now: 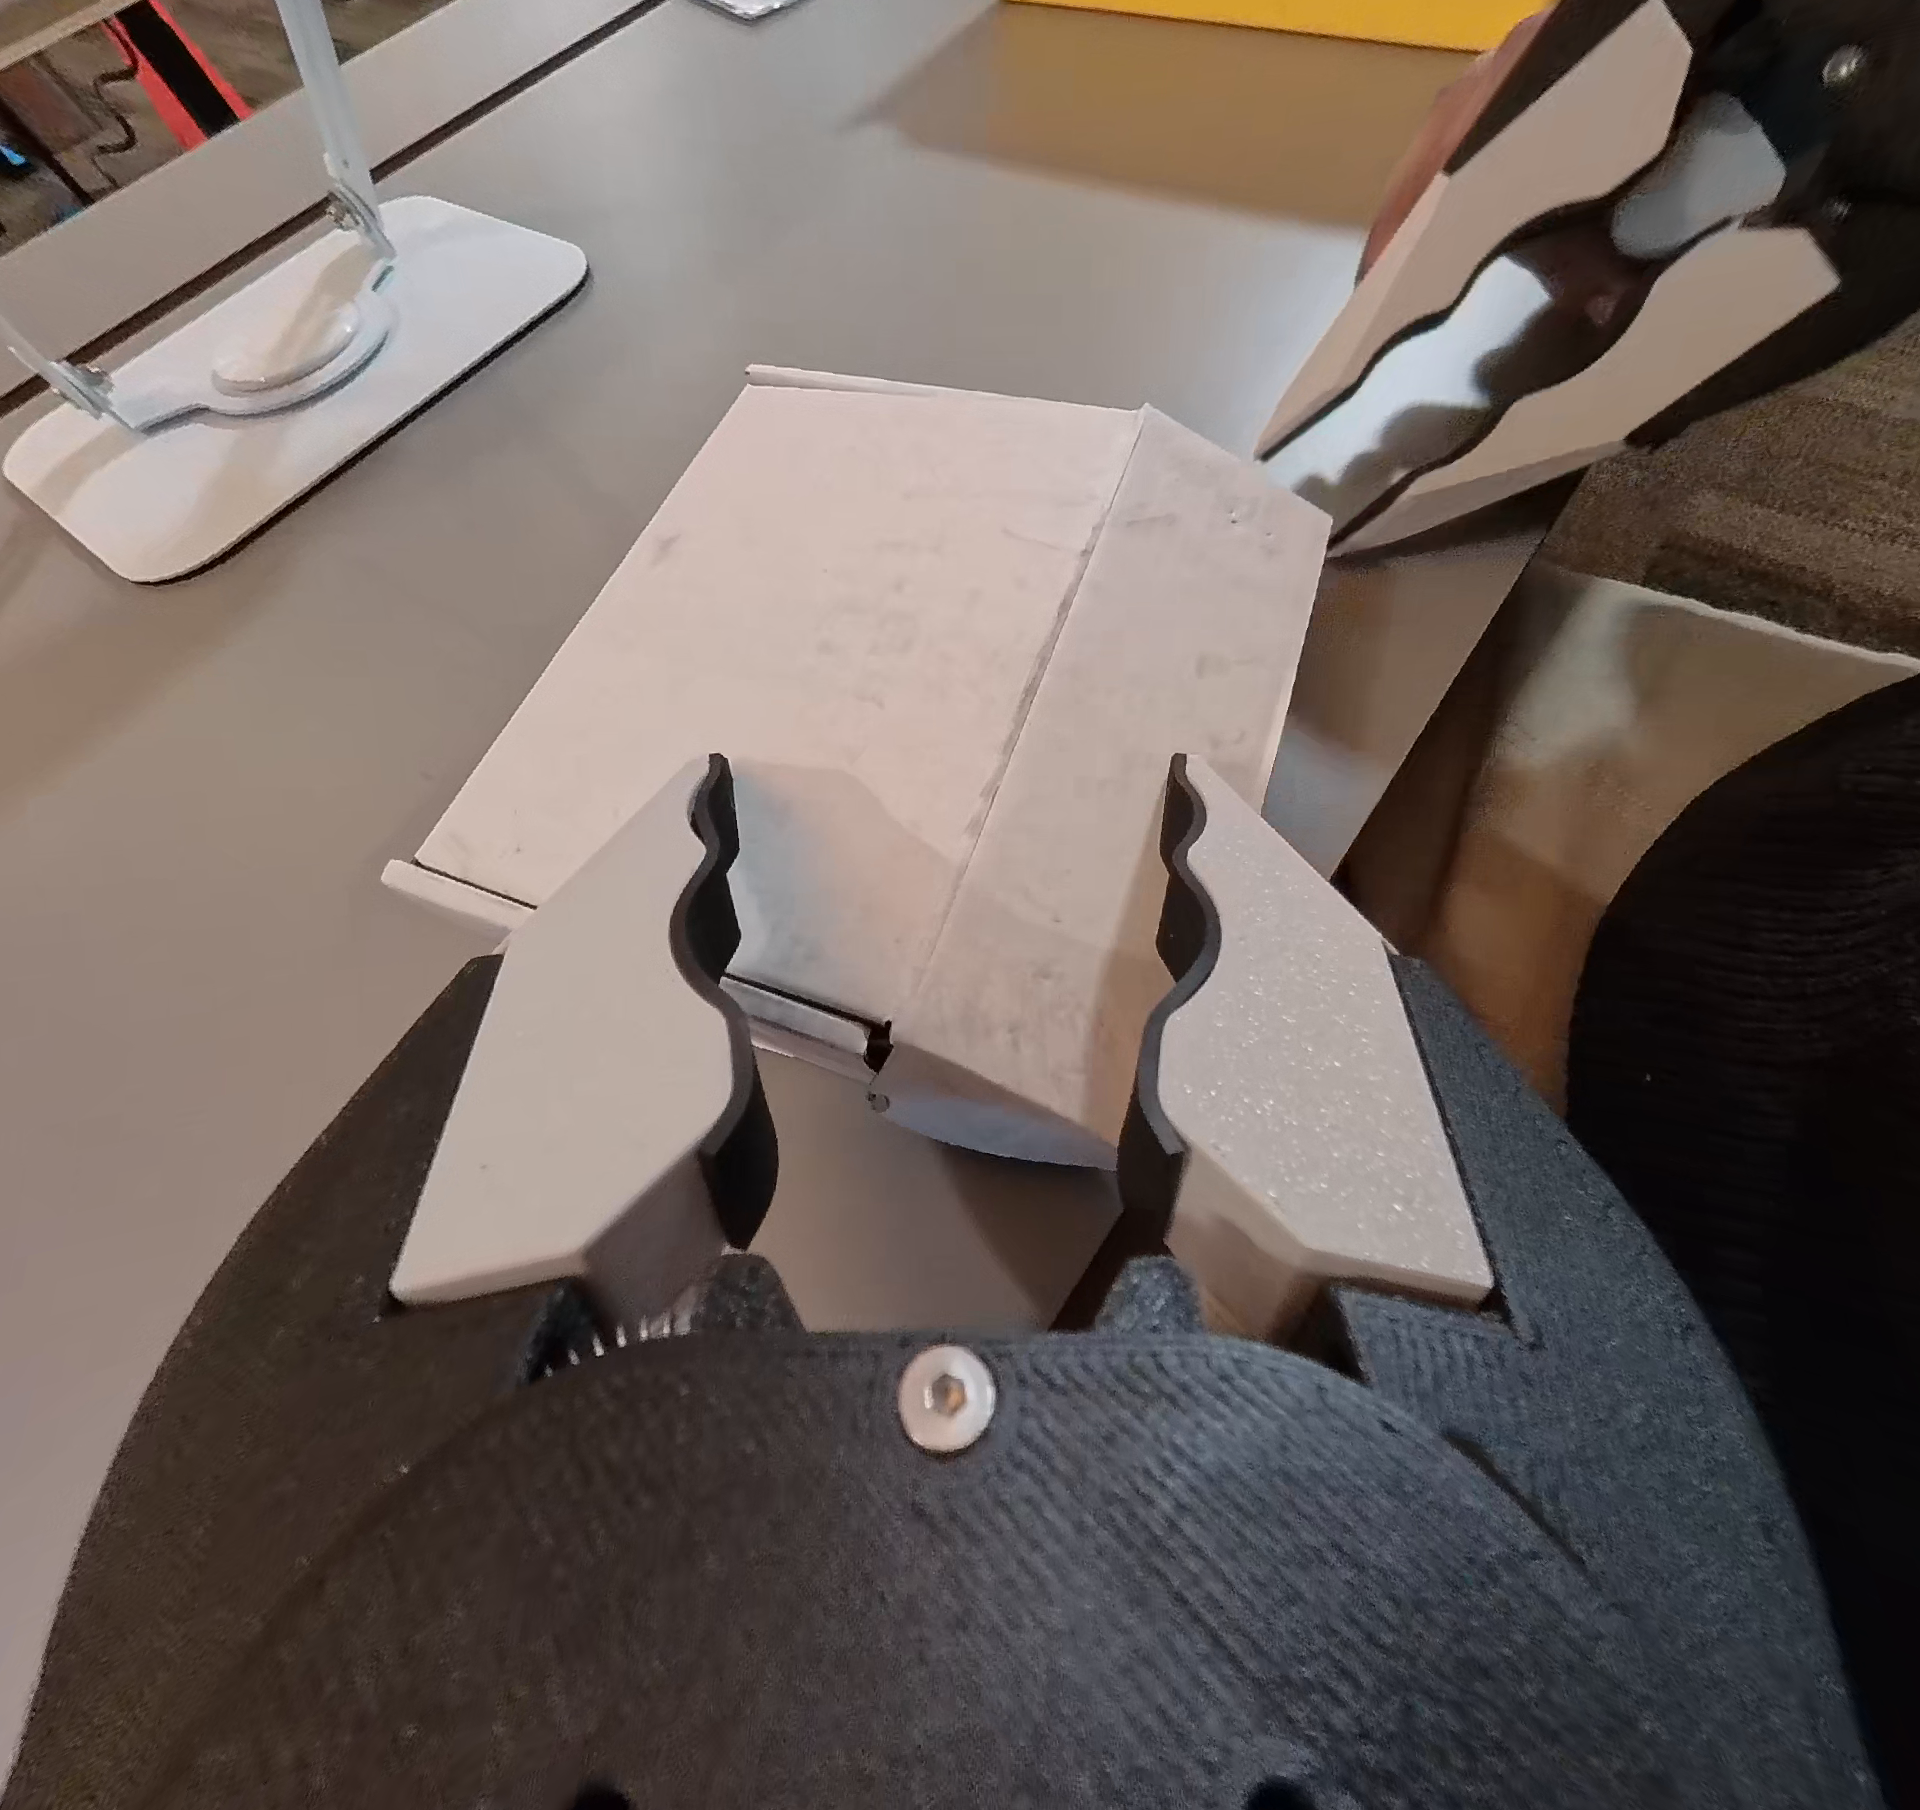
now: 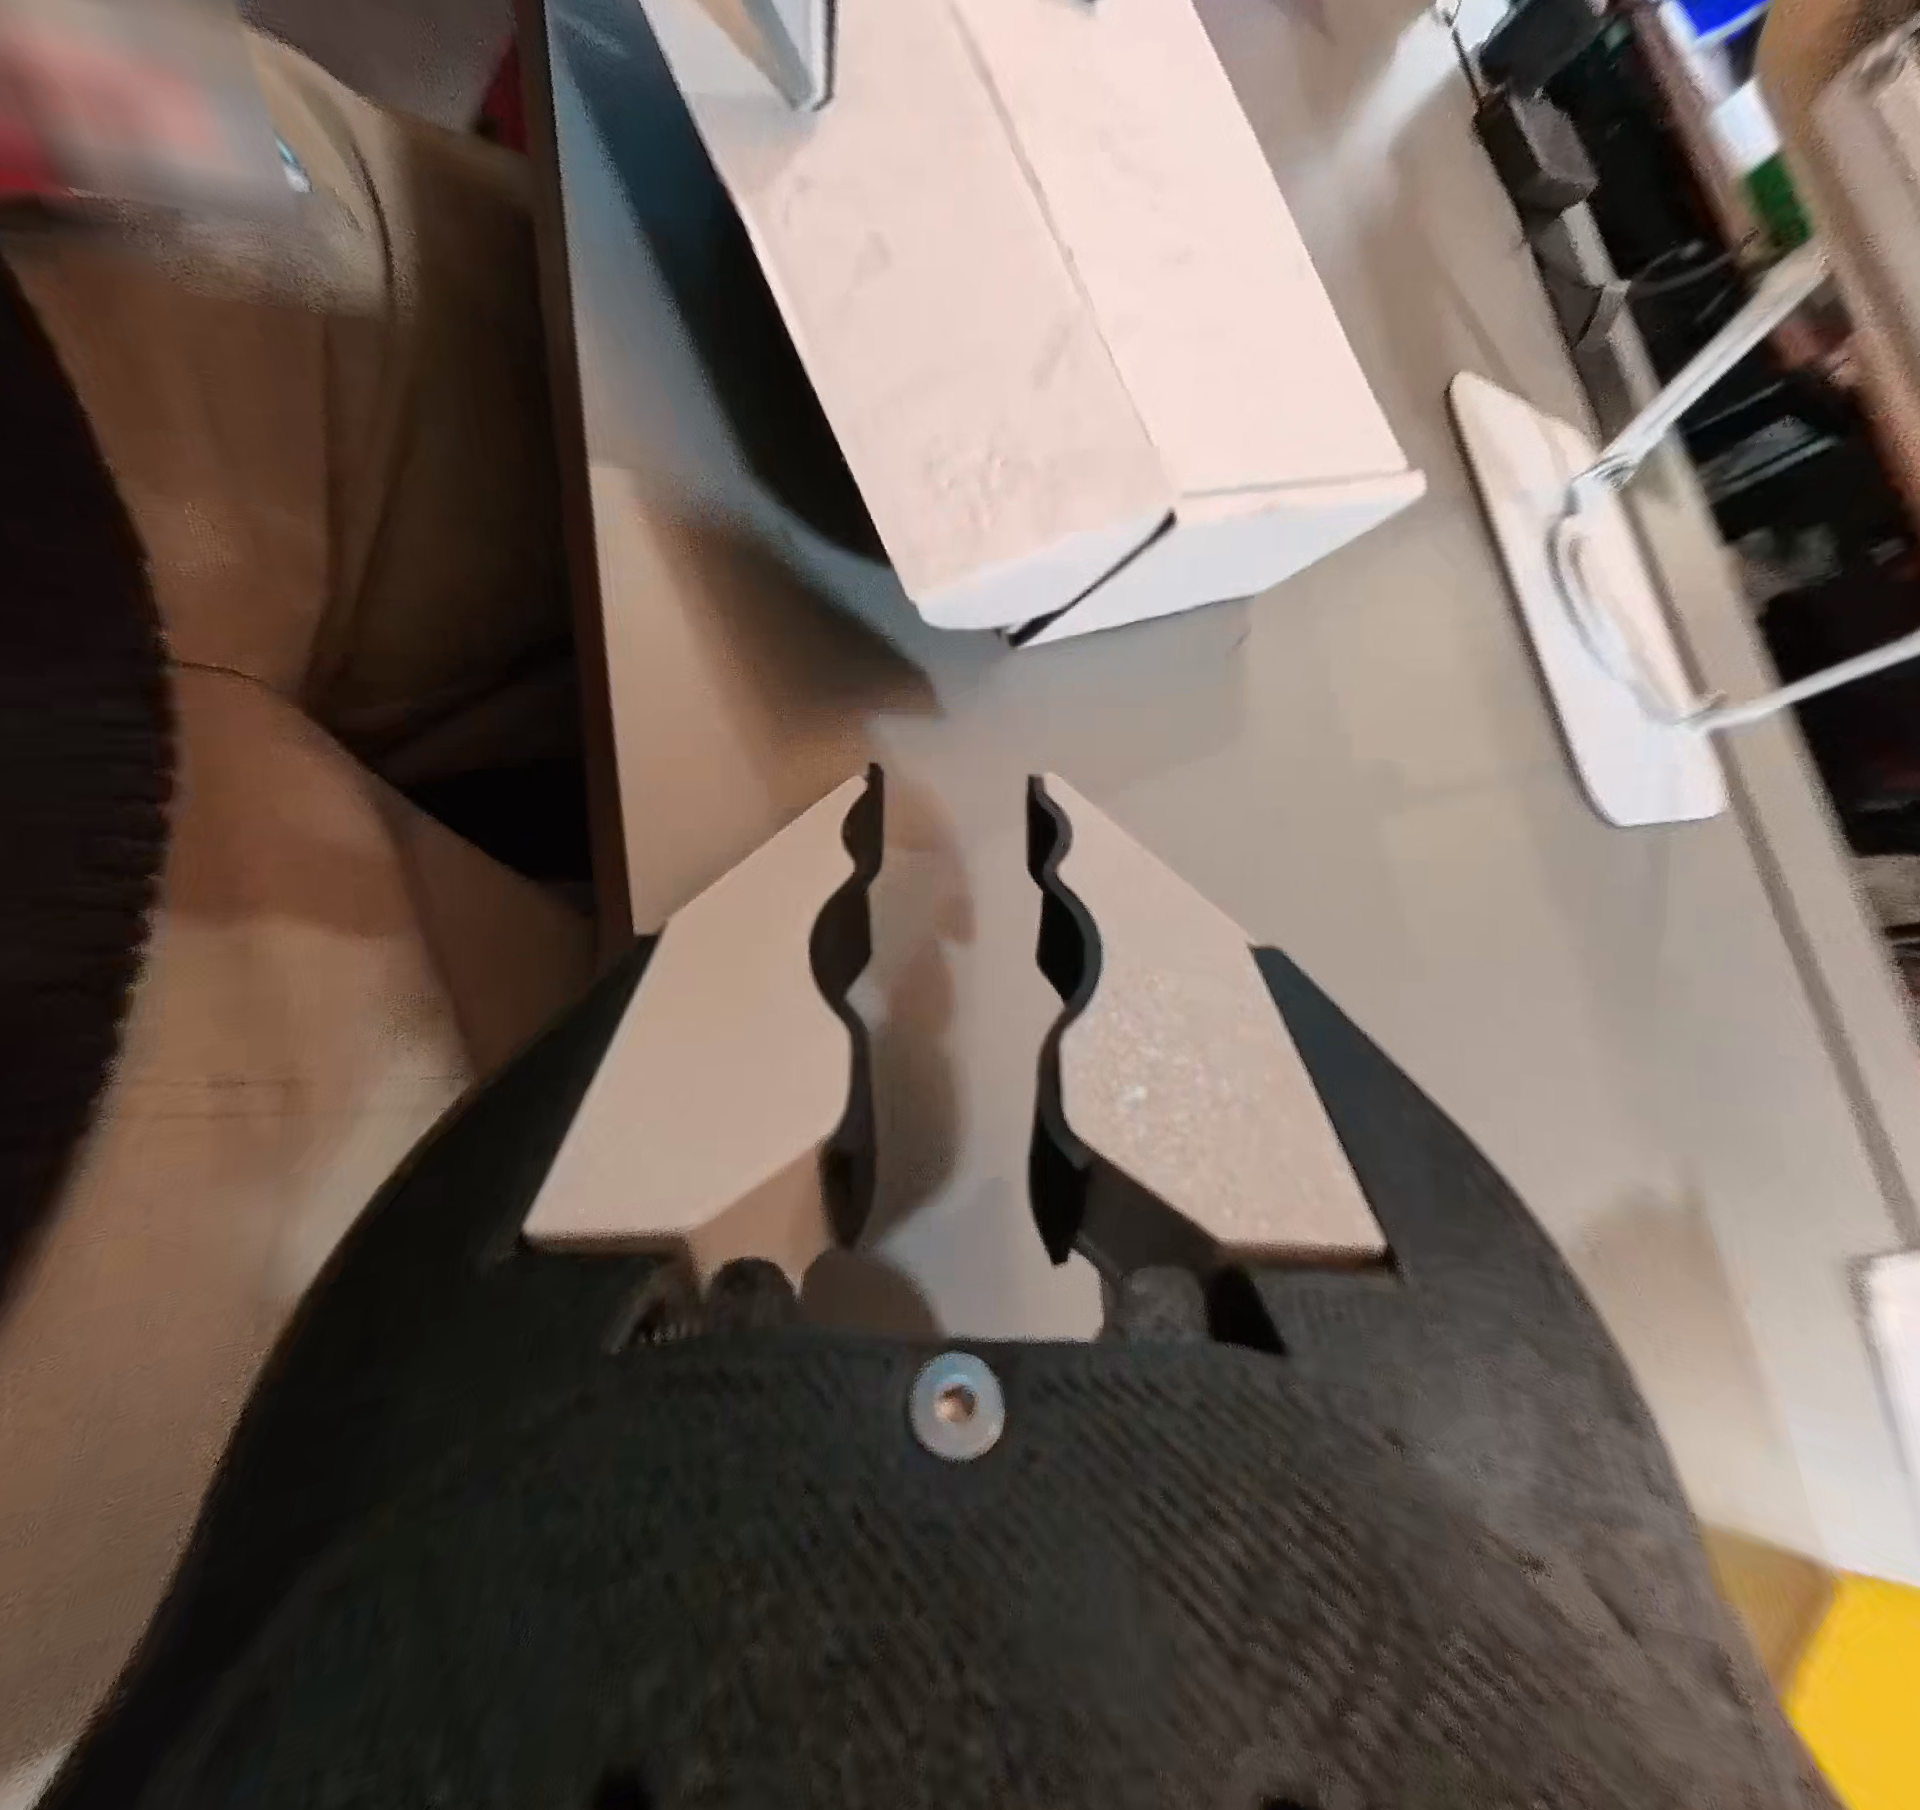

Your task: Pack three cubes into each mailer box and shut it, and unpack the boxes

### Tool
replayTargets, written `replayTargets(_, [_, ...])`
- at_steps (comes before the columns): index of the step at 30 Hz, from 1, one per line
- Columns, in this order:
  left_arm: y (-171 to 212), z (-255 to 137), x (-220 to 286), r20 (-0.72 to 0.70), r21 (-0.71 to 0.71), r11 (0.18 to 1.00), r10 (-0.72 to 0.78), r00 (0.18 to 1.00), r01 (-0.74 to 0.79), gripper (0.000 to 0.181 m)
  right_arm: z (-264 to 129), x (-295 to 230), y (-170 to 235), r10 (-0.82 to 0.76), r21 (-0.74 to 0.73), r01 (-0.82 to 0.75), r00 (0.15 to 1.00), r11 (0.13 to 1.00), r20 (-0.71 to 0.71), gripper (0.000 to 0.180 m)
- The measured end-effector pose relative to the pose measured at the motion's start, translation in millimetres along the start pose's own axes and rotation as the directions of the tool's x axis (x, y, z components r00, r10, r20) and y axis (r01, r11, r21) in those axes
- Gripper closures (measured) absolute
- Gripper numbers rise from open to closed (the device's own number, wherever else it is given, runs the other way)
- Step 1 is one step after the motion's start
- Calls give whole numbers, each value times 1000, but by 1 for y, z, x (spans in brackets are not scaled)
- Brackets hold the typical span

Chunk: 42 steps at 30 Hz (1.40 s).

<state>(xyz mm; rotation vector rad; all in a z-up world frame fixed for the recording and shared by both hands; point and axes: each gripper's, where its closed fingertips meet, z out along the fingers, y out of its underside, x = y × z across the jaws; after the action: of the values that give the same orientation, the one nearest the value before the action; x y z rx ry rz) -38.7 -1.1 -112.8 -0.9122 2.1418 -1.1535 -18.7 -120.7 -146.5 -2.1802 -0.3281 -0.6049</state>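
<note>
Mailer box (image 1: 883, 617), white and scuffed, lies closed; left gripper (image 1: 945, 794) and right gripper (image 2: 951, 794) both gape empty.

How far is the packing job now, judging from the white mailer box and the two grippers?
Done: the white mailer box lies on the grey table, lid folded down, front flap slightly loose. In hand: the left gripper is open over its near end; the right gripper, open and empty, is beside it. Left: no cubes show; contents cannot be told.
</note>
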Motion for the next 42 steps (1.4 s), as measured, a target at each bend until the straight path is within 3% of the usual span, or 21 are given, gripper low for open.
replayTargets(1, [0, 0, 0, 0, 0, 1000, 0, 1000, 0, 99, -3, 1, 1, 66, 20, -66, 998, 998, 24, 148])
replayTargets(8, [0, 0, 0, 4, 0, 1000, 2, 1000, -2, 99, -14, 36, -27, 454, 217, -490, 869, 844, 199, 117])
replayTargets(14, [0, 0, 0, 5, 10, 1000, 2, 1000, -2, 98, 8, 15, -32, 454, 87, -515, 813, 853, 364, 94])
replayTargets(17, [0, 0, 0, 4, 13, 1000, 0, 1000, 0, 99, 19, 10, -34, 401, 63, -453, 839, 890, 367, 97])
replayTargets(20, [0, 0, 0, 6, 16, 1000, -3, 1000, 3, 99, 24, 6, -36, 376, 52, -428, 841, 902, 390, 118])
replayTargets(42, [-3, 1, -2, -20, 55, 998, -40, 999, 41, 102, 30, 9, -32, 337, 44, -372, 879, 927, 337, 128])
